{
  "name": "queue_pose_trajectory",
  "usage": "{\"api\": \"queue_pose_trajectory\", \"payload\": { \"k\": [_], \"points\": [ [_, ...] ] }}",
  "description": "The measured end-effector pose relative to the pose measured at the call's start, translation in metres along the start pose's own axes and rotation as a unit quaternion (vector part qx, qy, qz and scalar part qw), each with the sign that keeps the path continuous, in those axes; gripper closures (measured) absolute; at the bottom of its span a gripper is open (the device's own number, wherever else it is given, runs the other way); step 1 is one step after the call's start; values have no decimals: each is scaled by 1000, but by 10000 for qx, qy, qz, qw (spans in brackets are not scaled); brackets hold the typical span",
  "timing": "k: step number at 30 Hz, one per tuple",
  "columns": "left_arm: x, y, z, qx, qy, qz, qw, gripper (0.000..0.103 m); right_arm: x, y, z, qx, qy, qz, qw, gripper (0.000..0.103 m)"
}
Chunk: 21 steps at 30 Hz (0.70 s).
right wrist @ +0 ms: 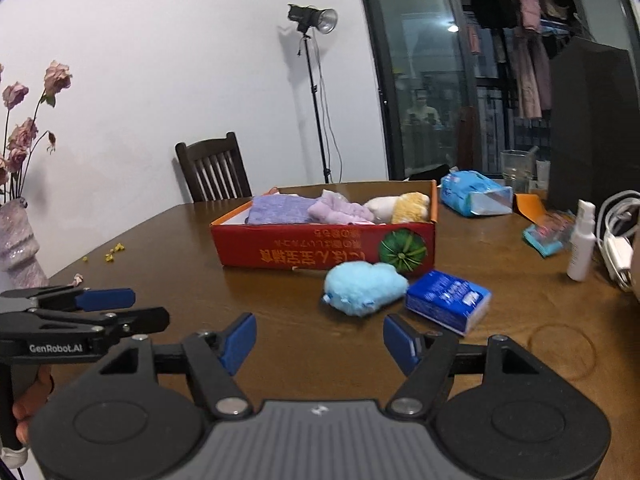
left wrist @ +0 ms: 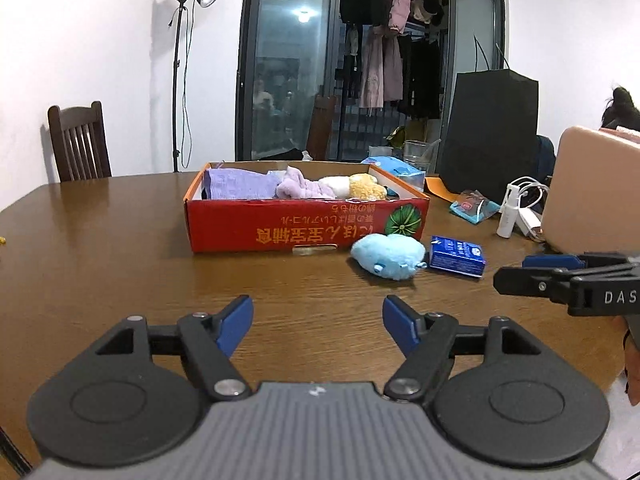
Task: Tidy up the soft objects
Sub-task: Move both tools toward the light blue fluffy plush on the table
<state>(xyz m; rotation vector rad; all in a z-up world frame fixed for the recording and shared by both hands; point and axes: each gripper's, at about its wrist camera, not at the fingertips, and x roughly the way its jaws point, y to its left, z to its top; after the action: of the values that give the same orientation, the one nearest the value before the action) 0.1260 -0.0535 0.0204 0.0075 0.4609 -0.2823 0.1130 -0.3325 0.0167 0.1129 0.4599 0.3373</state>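
- Grippers: my left gripper (left wrist: 318,322) and right gripper (right wrist: 320,340) both hang released, holding nothing.
- Blue plush toy (right wrist: 363,288) lies mid-table, touching the red box (right wrist: 320,250) front.
- I'd pinch its middle gently, then lift over the wall.

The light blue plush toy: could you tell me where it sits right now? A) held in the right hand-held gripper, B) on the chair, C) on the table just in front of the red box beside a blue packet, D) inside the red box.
C: the light blue plush toy lies on the table in front of the red box, next to the blue packet.
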Motion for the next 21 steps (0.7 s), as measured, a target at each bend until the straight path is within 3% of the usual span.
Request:
{"api": "queue_pose_trajectory", "payload": {
  "k": [6, 12, 14, 21],
  "points": [
    [12, -5, 3, -26, 75, -133, 9999, 26, -2, -15, -5, 238, -48, -123, 9996, 34],
    [56, -11, 16, -126, 294, -366, 9988, 26, 21, -35, -5, 432, 47, -256, 9987, 35],
    [76, -12, 24, -241, 393, -504, 9977, 26, 32, -43, -1, 525, 91, -166, 9984, 45],
    [159, -14, 56, -630, 740, -959, 9906, 29, 91, -65, 20, 1039, 293, 186, 9940, 56]
  ]
}}
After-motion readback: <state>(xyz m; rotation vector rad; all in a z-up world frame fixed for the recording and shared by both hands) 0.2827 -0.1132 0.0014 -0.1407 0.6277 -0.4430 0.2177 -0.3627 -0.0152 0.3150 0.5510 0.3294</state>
